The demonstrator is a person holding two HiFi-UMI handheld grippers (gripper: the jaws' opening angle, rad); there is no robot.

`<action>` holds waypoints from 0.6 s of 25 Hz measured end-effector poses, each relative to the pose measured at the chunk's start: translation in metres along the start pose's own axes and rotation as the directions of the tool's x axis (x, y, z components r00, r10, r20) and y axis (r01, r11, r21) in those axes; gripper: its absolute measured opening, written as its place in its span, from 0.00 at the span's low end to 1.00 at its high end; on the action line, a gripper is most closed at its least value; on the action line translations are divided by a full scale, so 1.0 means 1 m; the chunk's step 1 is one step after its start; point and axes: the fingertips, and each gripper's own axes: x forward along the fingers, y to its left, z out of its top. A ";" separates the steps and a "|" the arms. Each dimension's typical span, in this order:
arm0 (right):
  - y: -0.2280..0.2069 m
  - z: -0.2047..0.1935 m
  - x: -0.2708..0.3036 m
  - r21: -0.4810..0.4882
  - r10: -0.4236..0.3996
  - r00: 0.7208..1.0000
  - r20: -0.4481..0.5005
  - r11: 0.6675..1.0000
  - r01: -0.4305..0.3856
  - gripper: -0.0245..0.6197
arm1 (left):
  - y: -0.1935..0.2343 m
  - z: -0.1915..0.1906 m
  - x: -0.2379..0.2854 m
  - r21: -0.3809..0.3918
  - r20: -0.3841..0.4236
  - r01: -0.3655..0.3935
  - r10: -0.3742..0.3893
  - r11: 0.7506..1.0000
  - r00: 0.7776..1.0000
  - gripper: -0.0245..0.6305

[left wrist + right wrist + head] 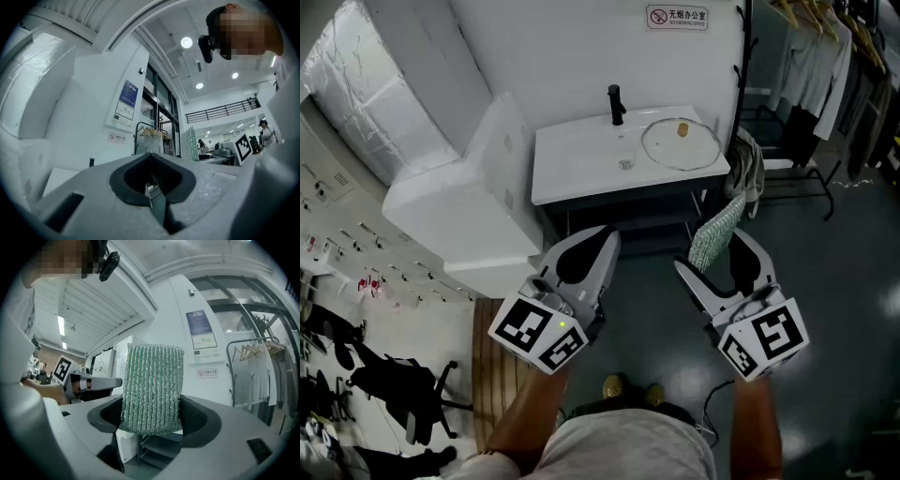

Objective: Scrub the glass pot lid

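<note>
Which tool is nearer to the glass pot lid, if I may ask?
Right. The right tool, holding the scrubber, is straight before the glass pot lid; the left tool sits off to its left.

Washbasin unit [581, 178] stands at back wall, centre. Tap [616, 103] at its rear edge, drain [625, 164] just in front of tap. Glass pot lid [680, 145] lies flat on top, R of tap, near R edge. Cloth [750, 173] hangs at unit's R side. Big block [478, 206] just L of unit. Clothes rack [830, 56] further R. Left gripper [606, 239] & right gripper [712, 251] side by side in front of unit, apart from it. Scrub pad [715, 230] sits betw. right gripper's jaws.
</note>
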 end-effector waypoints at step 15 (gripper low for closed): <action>0.003 -0.002 0.011 0.019 -0.003 1.000 -0.008 1.000 0.003 0.58 | 0.015 -0.002 -0.003 -0.021 0.006 0.004 -0.003 1.000 1.000 0.06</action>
